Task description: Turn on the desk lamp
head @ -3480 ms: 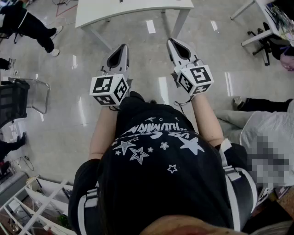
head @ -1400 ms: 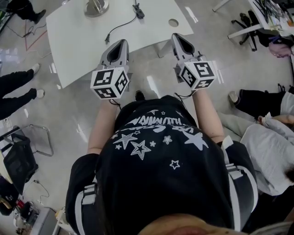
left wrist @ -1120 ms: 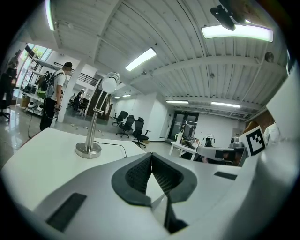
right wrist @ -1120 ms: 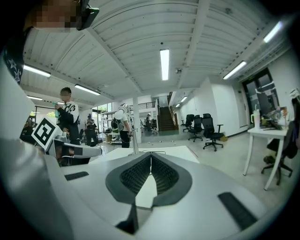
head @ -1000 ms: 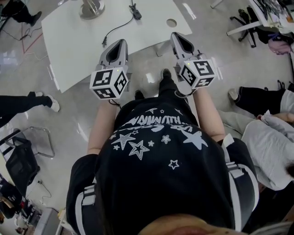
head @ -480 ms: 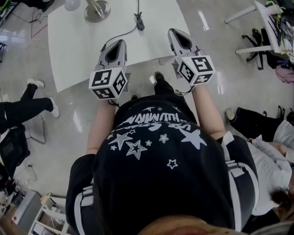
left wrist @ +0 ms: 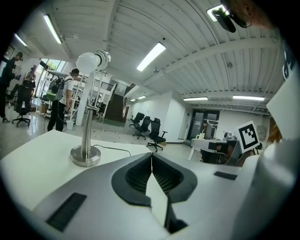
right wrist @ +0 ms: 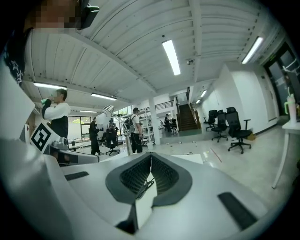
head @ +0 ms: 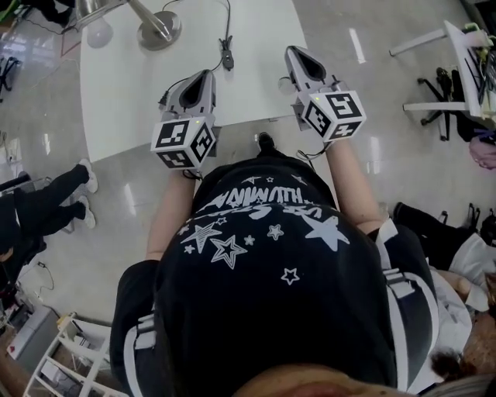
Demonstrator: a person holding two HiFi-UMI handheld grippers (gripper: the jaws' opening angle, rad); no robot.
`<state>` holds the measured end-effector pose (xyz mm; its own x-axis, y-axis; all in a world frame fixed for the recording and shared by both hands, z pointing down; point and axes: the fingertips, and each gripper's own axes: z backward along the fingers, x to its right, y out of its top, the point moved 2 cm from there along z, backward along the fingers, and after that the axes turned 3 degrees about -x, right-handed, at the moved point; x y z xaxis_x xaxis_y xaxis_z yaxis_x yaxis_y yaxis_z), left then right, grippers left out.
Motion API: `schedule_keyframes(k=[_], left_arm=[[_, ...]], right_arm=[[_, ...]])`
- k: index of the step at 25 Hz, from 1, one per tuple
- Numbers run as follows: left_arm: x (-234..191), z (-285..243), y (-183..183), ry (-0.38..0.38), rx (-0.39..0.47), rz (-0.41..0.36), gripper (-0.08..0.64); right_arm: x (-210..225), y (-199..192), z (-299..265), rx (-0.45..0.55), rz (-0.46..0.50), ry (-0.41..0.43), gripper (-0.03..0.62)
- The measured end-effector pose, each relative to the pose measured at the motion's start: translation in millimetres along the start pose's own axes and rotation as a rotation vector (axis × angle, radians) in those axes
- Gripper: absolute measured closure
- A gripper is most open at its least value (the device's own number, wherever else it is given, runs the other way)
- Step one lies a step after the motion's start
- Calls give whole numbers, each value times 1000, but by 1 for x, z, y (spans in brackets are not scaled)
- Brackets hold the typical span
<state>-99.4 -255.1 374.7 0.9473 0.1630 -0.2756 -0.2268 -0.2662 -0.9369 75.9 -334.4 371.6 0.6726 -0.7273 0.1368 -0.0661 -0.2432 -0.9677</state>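
Person (head: 271,295) in a black T-shirt printed with white stars, seen from overhead, standing at the near edge of a white counter (head: 124,101) and holding a gripper in each hand.

The left gripper (head: 206,77) is held over the near edge of the counter. In the left gripper view (left wrist: 151,155) its dark ribbed fingers (left wrist: 136,176) are pressed together along one thin seam, with nothing between them.

The right gripper (head: 291,50) is held beside the counter's near right corner. In the right gripper view (right wrist: 151,155) its fingers (right wrist: 133,176) are likewise pressed together and pinch nothing.

The desk lamp (head: 159,31) stands at the far left of the counter, well apart from both grippers, ahead and to the left of the left one. It has a round metal base, a slanting metal stem and a white globe bulb (head: 99,32). From the left gripper view the lamp (left wrist: 85,154) rises upright on the counter, its bulb high above the base.

A thin black cable (head: 227,19) runs over the counter to a small dark switch (head: 226,54), which lies ahead of and between the two grippers.

Office chairs (left wrist: 152,133) stand on the glossy floor (head: 387,116) behind.
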Motion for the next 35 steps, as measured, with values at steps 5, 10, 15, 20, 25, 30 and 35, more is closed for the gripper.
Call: schedule_keyframes(k=[5,10,15,20,25,30,35], left_arm=[[2,-19,-4,76,-14,4,549],[7,-36,-17,140,-52,-1,548],[13,-43,-31,192,-75,22,548],[17,-48,-40,231,-90,27,546],[18,-49,-47,262,-112,22,546],[10,-55,-58,258,-144,24,545],[6,-69,-76,232,-192,36,505]], right_arm=[[21,8,-16,16,-11,79,586],[31,9,-35,8,-16,165,586],[36,0,-51,-23,-26,253,586],[41,-3,-59,-36,-28,305,586],[33,-7,-65,-49,-31,345,586],[21,-11,-71,-60,-28,361,586],[27,-17,-73,-78,-27,334,586]])
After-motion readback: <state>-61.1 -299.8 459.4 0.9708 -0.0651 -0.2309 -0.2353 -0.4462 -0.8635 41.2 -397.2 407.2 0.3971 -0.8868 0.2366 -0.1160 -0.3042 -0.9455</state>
